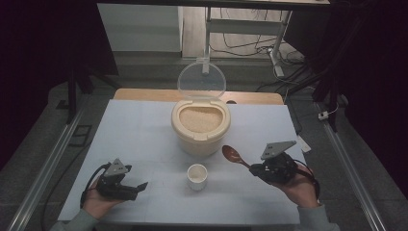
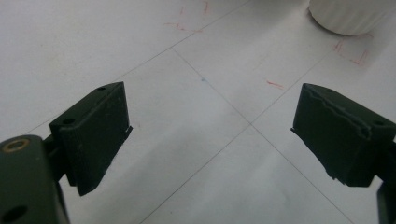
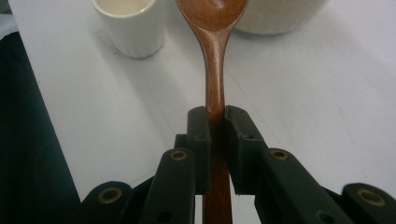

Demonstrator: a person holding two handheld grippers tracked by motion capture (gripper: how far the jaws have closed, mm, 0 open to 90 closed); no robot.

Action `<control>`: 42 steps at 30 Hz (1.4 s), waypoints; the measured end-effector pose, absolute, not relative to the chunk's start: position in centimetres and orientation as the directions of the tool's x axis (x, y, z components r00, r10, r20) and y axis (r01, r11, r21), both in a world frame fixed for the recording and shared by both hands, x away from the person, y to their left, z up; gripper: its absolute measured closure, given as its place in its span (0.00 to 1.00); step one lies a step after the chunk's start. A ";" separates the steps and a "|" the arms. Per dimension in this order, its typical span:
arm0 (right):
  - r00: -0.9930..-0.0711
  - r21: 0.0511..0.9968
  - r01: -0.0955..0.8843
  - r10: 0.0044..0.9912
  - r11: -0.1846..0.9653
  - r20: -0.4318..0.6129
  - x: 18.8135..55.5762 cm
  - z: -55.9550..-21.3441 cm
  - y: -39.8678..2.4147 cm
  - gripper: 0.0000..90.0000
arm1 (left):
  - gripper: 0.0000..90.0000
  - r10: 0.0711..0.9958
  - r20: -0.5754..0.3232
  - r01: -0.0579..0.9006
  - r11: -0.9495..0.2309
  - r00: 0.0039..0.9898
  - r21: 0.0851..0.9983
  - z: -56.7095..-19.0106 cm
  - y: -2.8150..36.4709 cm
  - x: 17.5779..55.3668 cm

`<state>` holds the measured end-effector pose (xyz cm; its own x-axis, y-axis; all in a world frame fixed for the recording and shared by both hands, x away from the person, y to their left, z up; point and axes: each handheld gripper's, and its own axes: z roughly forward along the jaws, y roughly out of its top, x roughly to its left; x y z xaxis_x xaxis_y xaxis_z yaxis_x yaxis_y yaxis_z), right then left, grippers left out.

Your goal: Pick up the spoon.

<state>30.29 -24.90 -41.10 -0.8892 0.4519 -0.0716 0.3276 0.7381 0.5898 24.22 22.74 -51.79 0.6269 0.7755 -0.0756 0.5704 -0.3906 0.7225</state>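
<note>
White paper covers the table [image 1: 144, 130] you are working at, and everything that matters sits ahead of your two grippers. Largest is the cream rice container [image 1: 200, 126], its clear lid [image 1: 201, 81] tipped up and open behind it and the rice [image 1: 199, 118] exposed; it stands ahead and to the left of your right gripper [image 1: 254, 168]. Next comes the small white cup [image 1: 197, 176], empty as far as the right gripper view lets you see, standing left of that gripper and right of your left gripper [image 1: 139, 186]. Smallest is the brown wooden spoon [image 3: 215, 65]: your right gripper's jaws are pinched tight on its handle, with the bowl of the spoon pointing out ahead toward the container, just short of its wall. Your left gripper rests low over the table with its jaws spread wide and nothing between them. By the look of it you have the spoon picked up and are at the start of scooping, with no rice on it yet. Next, carry the bowl forward over the container's rim, tilt it down into the rice, then bring it level toward the cup.
</note>
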 end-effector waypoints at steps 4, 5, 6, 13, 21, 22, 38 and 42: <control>-0.906 0.586 0.290 0.415 0.757 -0.087 30.3 -41.2 -23.5 0.89 | 0.12 0.776 -0.076 0.570 -0.390 0.627 0.723 -51.8 22.7 24.2; -0.908 0.585 0.284 0.409 0.760 -0.090 30.3 -41.2 -23.3 0.89 | 0.12 0.776 -0.076 0.570 -0.390 0.626 0.723 -51.8 22.7 24.2; -0.908 0.585 0.284 0.409 0.760 -0.090 30.3 -41.2 -23.3 0.89 | 0.12 0.777 -0.076 0.571 -0.389 0.625 0.723 -51.8 22.7 24.2; -0.920 0.576 0.257 0.379 0.776 -0.099 30.4 -41.4 -21.9 0.89 | 0.12 0.776 -0.078 0.571 -0.388 0.625 0.723 -51.8 22.8 24.2; -0.927 0.570 0.238 0.359 0.787 -0.108 30.3 -41.5 -21.1 0.89 | 0.12 0.776 -0.079 0.572 -0.387 0.626 0.723 -51.8 22.8 24.2; -0.929 0.568 0.233 0.354 0.789 -0.110 30.3 -41.5 -20.9 0.89 | 0.12 0.776 -0.080 0.572 -0.387 0.626 0.723 -51.8 22.7 24.2; -0.959 0.524 0.144 0.248 0.839 -0.134 30.4 -41.5 -16.1 0.89 | 0.12 0.776 -0.082 0.571 -0.385 0.626 0.725 -51.8 22.8 24.2; -0.965 0.522 0.116 0.220 0.845 -0.142 30.4 -41.5 -14.8 0.89 | 0.12 0.775 -0.083 0.571 -0.384 0.626 0.726 -51.8 22.8 24.2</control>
<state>30.37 -14.83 -41.49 -0.9652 0.2199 -0.1419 0.1158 0.8450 0.5221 24.21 22.84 -51.77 0.6262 0.7752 -0.0827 0.5712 -0.3840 0.7255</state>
